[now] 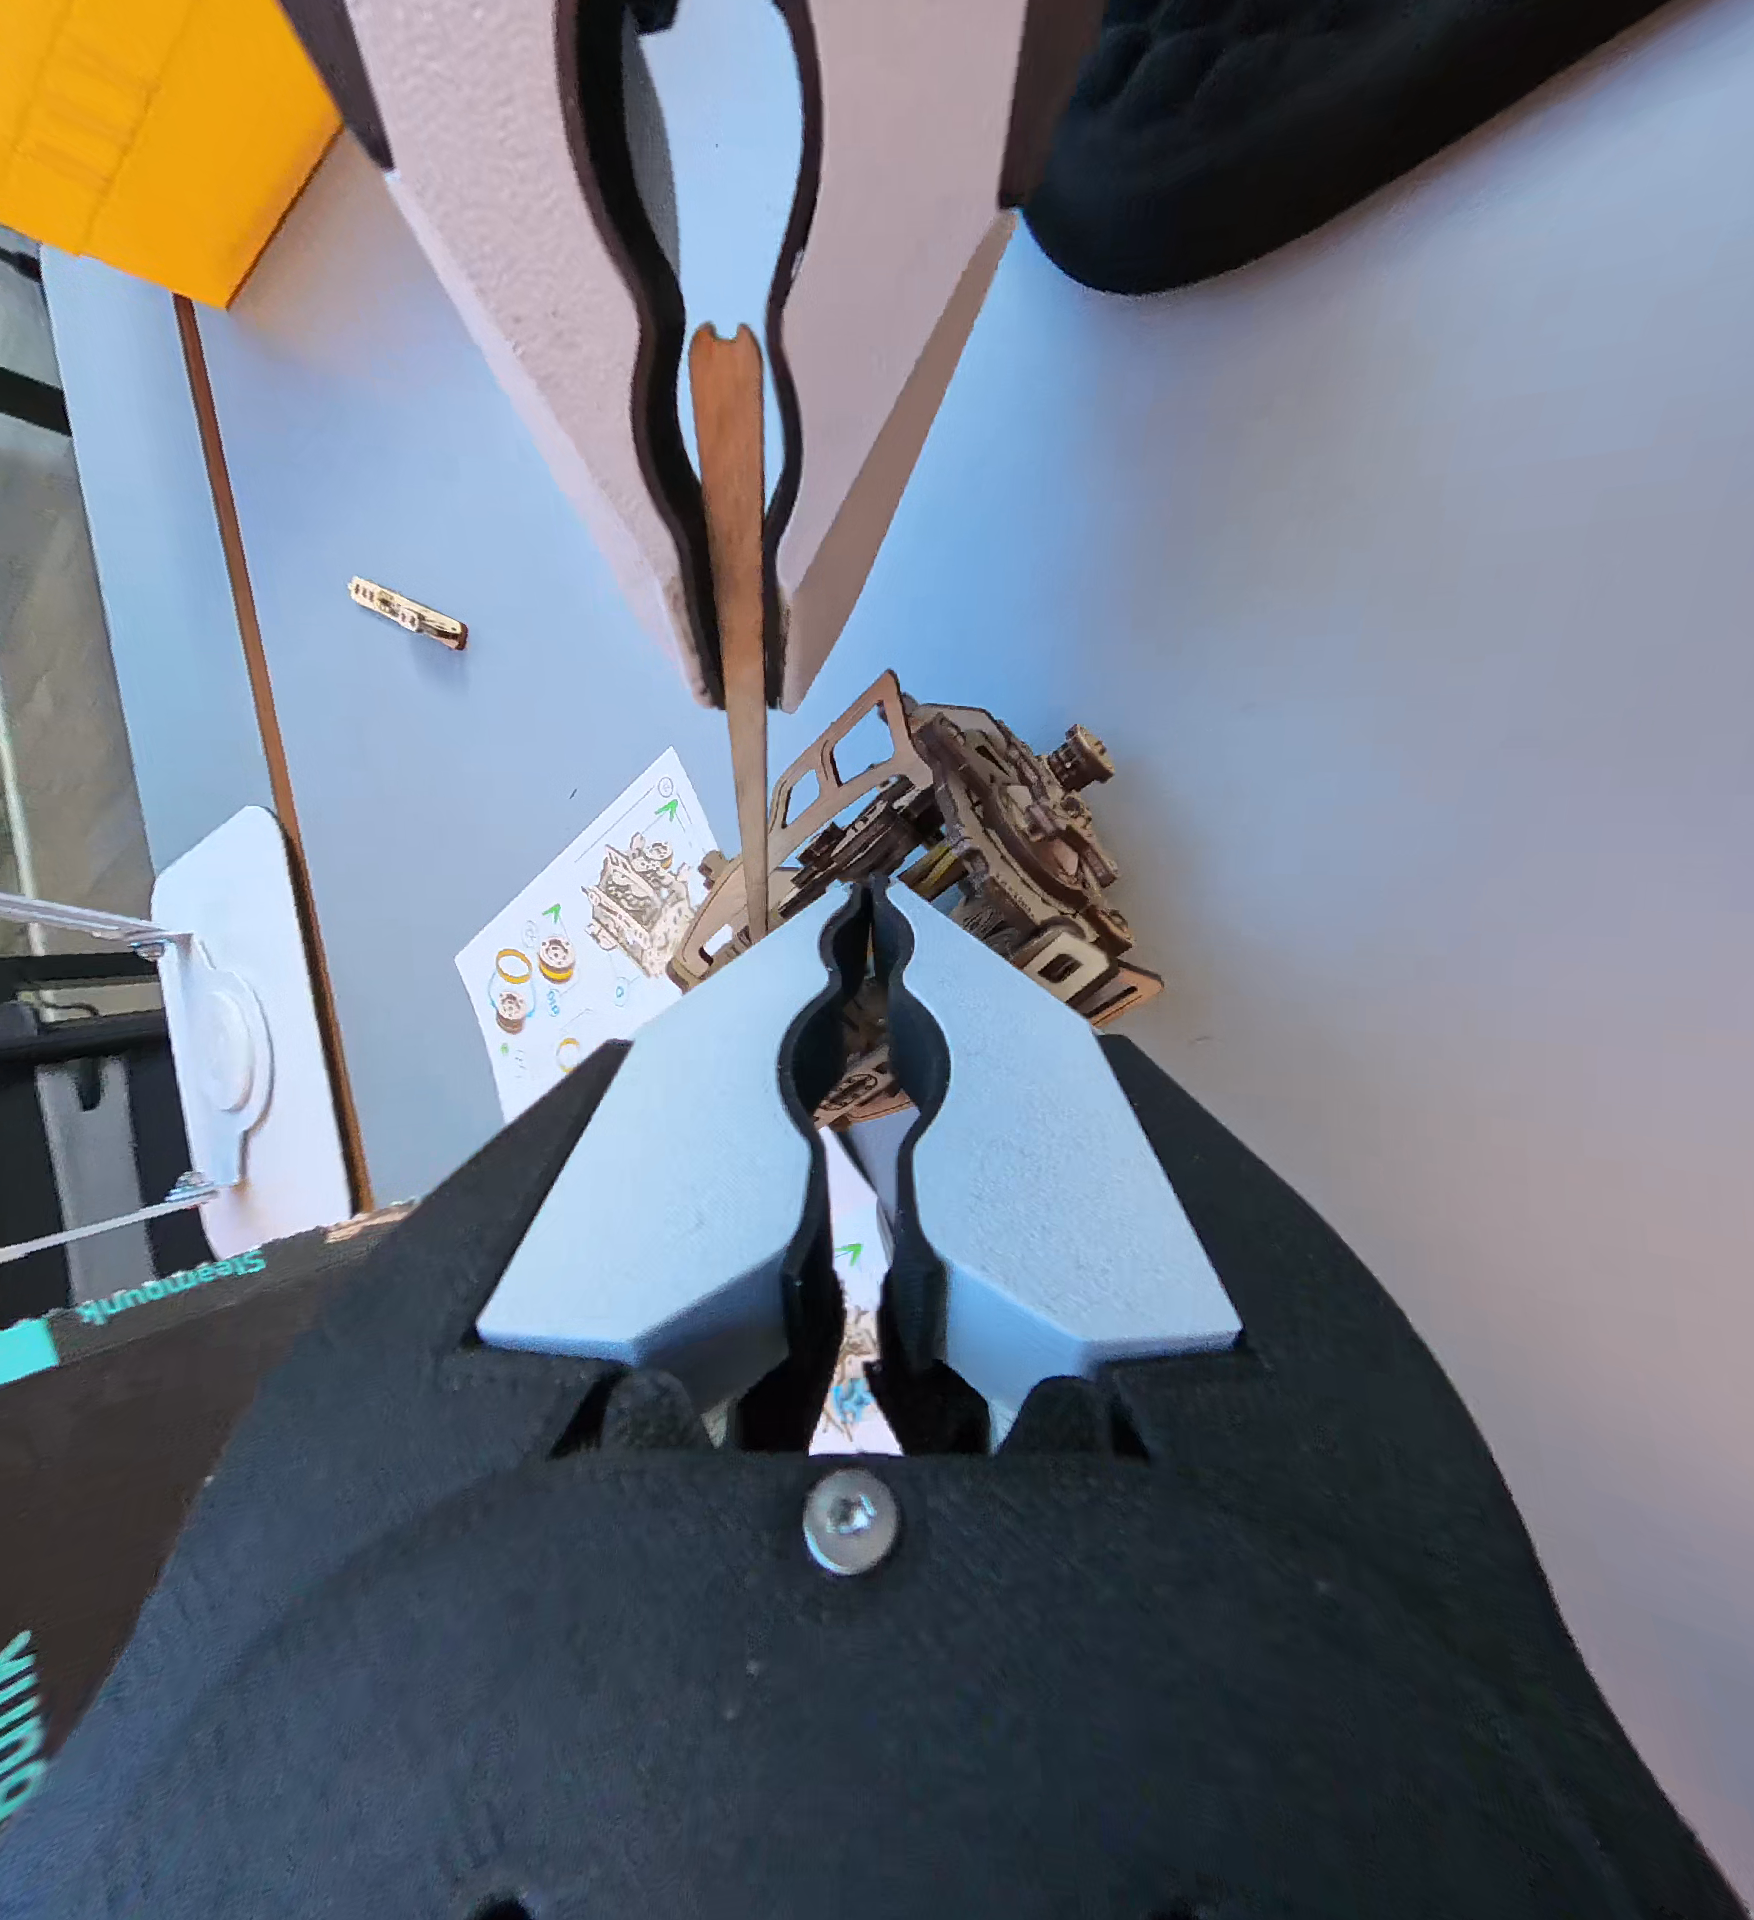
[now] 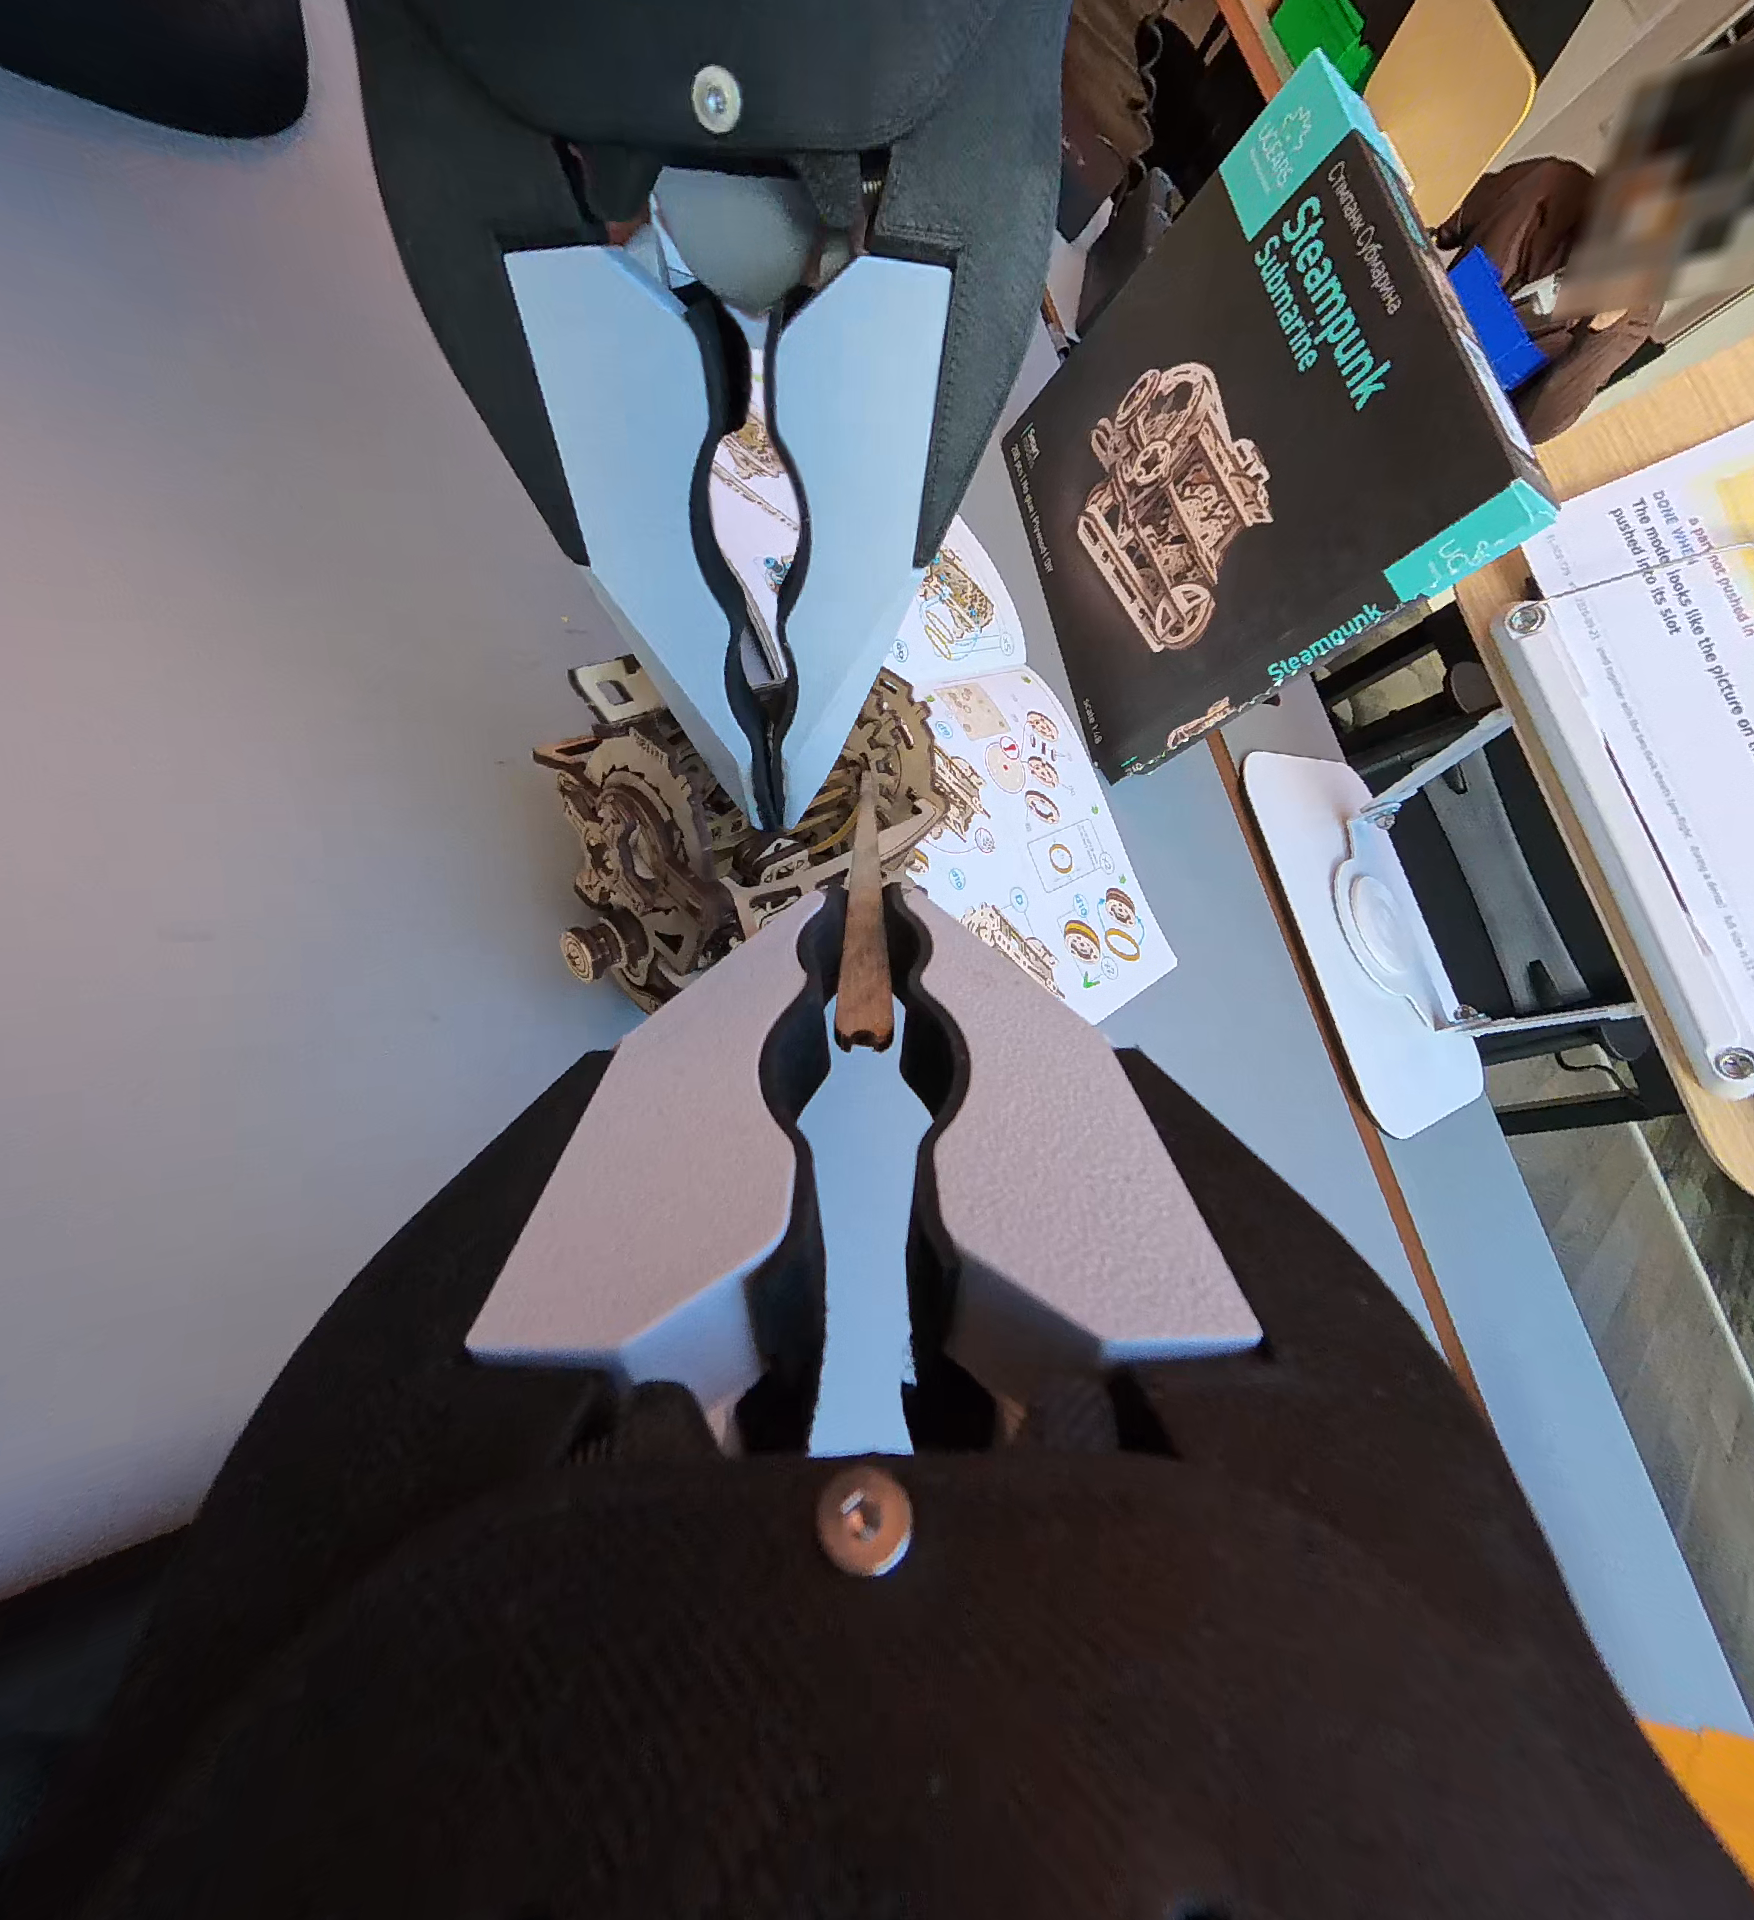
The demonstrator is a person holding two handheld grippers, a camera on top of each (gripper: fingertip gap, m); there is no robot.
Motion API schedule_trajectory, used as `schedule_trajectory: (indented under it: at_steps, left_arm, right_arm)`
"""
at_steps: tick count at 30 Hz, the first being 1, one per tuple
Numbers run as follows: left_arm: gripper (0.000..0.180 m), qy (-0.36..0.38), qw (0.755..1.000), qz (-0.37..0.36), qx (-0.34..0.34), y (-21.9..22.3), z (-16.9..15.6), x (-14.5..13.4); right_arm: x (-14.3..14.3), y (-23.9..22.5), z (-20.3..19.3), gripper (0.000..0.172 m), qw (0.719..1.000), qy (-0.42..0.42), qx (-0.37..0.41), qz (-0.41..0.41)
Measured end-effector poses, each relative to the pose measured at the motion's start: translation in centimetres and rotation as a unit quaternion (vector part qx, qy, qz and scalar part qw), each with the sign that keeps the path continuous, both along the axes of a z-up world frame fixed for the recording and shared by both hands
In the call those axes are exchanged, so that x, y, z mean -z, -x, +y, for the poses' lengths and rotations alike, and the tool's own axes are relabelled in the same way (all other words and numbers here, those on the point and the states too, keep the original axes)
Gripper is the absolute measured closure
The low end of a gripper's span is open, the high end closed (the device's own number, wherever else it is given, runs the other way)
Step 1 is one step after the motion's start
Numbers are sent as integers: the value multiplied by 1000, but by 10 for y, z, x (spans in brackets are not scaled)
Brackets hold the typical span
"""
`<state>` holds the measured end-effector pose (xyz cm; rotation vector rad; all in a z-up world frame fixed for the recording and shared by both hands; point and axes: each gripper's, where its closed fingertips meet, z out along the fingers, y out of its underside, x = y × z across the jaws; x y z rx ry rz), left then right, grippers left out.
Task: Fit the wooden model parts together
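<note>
On the grey table [image 2: 177, 623] the half-built wooden model [image 2: 665, 852] sits between my two grippers. My right gripper [image 2: 868, 914] pinches a thin wooden strip [image 2: 865, 935], tip down among the gears. The left gripper [image 1: 871, 894] is closed with nothing in it, just over the model. If I push at an angle, that strip probably snaps or slips. Instruction sheet [image 2: 1049, 862] and kit box [image 2: 1268, 436] lie alongside, clutter past the edge.

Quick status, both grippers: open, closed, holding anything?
Left gripper: closed, tips together with nothing between them, at the wooden model.
Right gripper: closed on a thin wooden strip.
</note>
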<state>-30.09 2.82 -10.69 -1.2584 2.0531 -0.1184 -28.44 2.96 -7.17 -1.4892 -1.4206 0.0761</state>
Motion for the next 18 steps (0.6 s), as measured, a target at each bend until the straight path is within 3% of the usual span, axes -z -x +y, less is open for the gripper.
schedule_trajectory:
  at_steps: [12, 18]
  left_arm:
    - [180, 54, 998, -34, -6, -2, -5, -2]
    - [176, 119, 985, -126, -18, 0, -4, -33]
  right_arm:
    - [0, 2, 1, 167, 1000, 7, 1, 6]
    - [0, 2, 1, 167, 1000, 3, -2, 11]
